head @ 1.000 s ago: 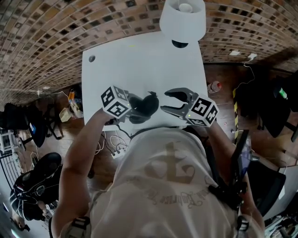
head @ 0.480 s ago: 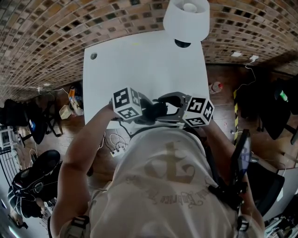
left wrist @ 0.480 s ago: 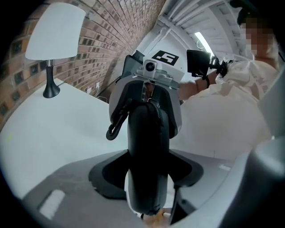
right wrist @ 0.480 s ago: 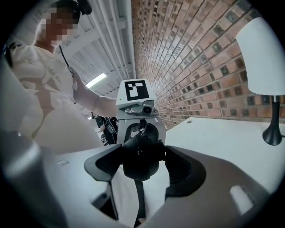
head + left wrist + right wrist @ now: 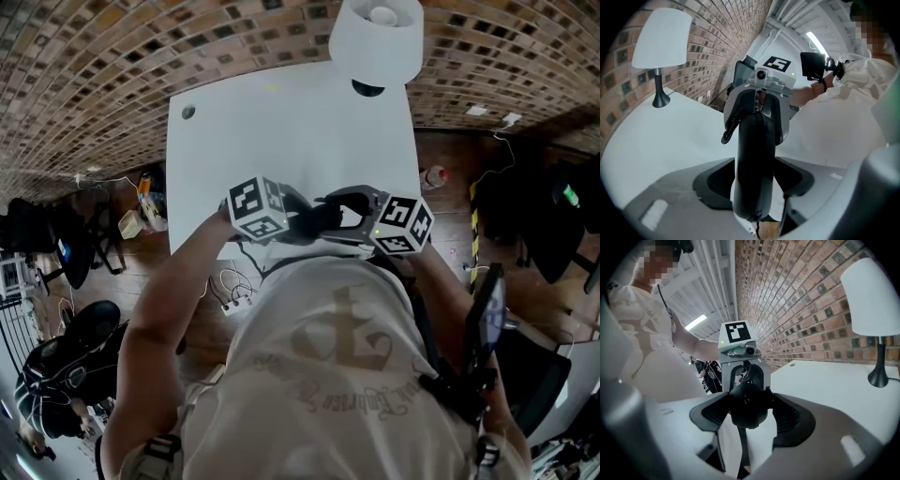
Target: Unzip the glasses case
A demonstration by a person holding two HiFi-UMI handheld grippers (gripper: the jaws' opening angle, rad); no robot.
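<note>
White table (image 5: 281, 122) in front of a brick wall (image 5: 801, 301), with a white lamp (image 5: 375, 37) at the far edge. A black glasses case (image 5: 314, 223) is held above the near edge of the table, close to the person's chest, between two grippers that face each other. The left gripper (image 5: 754, 161) grips the case lengthwise, its pads pressing on both sides and the zip seam facing up. The right gripper (image 5: 750, 399) has the rounded opposite end between its jaws. These jaws have just been closing in, and the pads appear to touch the case on both sides. A small dark tab (image 5: 727, 133) hangs from that end and is probably the zip pull. The zip looks fully closed.

To unzip it well, the left grip should hold firm. The right jaws need to release the body, pinch only the tab, and draw it along the seam, following the curve, not tugging outward.
</note>
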